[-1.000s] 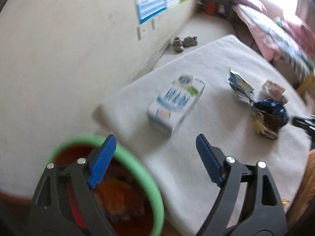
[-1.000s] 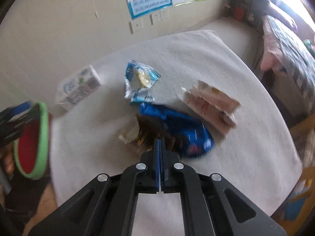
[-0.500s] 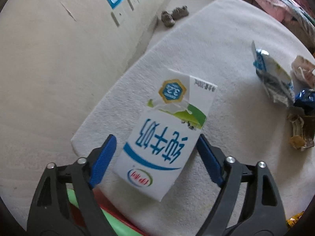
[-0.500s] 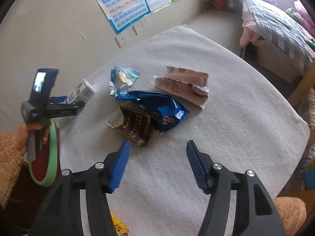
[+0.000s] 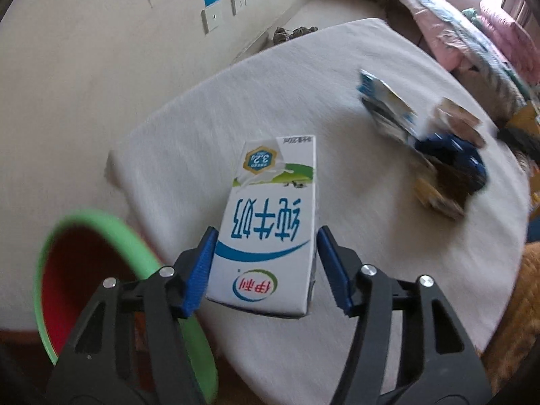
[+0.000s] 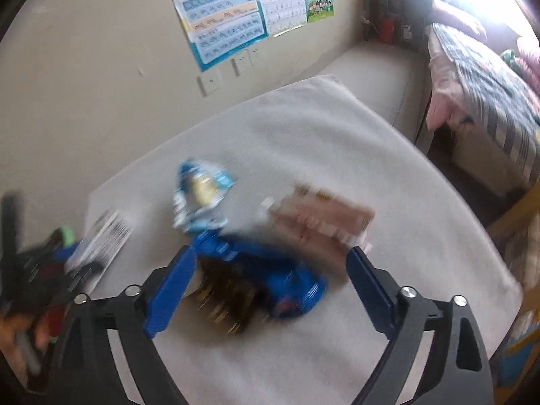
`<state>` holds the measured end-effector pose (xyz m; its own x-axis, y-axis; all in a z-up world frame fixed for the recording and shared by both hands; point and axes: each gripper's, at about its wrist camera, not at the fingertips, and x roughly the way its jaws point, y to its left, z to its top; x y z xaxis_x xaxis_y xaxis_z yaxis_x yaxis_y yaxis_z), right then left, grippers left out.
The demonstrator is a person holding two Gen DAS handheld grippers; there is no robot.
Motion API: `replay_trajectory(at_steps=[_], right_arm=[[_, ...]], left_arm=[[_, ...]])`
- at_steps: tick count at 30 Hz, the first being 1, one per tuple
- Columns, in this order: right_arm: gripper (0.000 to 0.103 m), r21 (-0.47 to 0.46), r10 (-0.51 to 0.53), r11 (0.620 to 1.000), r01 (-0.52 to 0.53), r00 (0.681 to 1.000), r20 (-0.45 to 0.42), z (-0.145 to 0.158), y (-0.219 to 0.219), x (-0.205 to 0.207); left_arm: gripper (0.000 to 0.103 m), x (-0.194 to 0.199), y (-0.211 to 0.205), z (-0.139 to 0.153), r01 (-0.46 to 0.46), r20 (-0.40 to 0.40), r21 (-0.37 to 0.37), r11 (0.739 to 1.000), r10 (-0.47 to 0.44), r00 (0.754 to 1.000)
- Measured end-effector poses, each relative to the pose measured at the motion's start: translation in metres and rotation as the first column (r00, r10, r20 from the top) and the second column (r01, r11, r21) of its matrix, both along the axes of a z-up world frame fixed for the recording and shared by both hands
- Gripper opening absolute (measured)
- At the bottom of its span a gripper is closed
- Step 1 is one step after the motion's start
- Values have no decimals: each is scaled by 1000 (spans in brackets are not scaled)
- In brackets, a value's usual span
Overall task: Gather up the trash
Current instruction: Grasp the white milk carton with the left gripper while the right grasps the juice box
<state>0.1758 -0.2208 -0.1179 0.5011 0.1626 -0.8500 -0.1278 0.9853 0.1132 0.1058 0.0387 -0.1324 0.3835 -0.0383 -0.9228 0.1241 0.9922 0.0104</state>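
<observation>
My left gripper (image 5: 265, 263) is shut on a white and blue milk carton (image 5: 270, 222) and holds it over the table's near left edge, beside the red bin with a green rim (image 5: 101, 253). My right gripper (image 6: 270, 287) is open wide above a dark blue wrapper (image 6: 266, 266) and a brown wrapper (image 6: 226, 297). A pink wrapper (image 6: 320, 219) and a light blue wrapper (image 6: 199, 195) lie just beyond. The same pile shows blurred in the left wrist view (image 5: 449, 168). The carton also shows in the right wrist view (image 6: 101, 239).
The round table has a white cloth (image 6: 337, 141). A beige wall with posters (image 6: 219, 10) stands behind it. A bed with patterned covers (image 6: 489, 101) is at the right. Shoes (image 5: 290, 32) lie on the floor.
My left gripper closed on the milk carton and pulled it back toward the bin. My right gripper opened, rose from the wrappers, then came down over the pile again.
</observation>
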Motion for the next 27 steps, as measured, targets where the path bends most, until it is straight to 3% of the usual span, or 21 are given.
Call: replay_trajectory(at_steps=[4,7,11,12,13,14,18,19,21,23,24,27], right_arm=[[90,-108,67,991,-79,991,-114,-20,-7,38],[90,-229,141,955,-188,969,-205,-41,1,55],[87,-218,186,945,-245,948,-258,-56,4,59],[78,-184,184,954,-235,948,-260,-56,2,60],[61,-142,185,963,-227,947,-262,-55,0,59],[55,-109,186,969,-221,947,-262,-54,-1,59],[45,-154,190,961,-229,953,-235,-49,3,50],[33,-161,189,960,-229,954,-233,-49,3,48],[34,-160,182,962,-222,955,-234,-50,2,44],[49,-178,156,964,-199,961,-227,-53,-4,42],[63,-176,147,966,-189,963,-228,-53,0,39],[62,-90,124,984,-151,959,-254,-59,-9,37]], left_arm=[[58,-30,-1,-7,-14,-31,-40,999,13,999],[58,-41,-5,-17,-20,-50,-34,999,19,999],[59,-48,-7,-22,-33,-68,-54,998,30,997],[64,-47,-9,-21,-26,-60,-53,998,23,998],[67,-46,-10,-17,-16,-45,-53,998,13,999],[70,-45,-11,-15,-10,-35,-53,999,8,999],[71,-38,-16,-14,4,-27,-47,999,-5,1000],[71,-38,-16,-17,5,-32,-42,999,-7,999],[71,-35,-16,-23,3,-53,-33,999,-4,999],[71,-33,-18,-26,-1,-64,-38,999,-1,998],[71,-31,-20,-28,-2,-68,-40,999,-1,998],[68,-32,-24,-30,7,-69,-30,1000,-10,998]])
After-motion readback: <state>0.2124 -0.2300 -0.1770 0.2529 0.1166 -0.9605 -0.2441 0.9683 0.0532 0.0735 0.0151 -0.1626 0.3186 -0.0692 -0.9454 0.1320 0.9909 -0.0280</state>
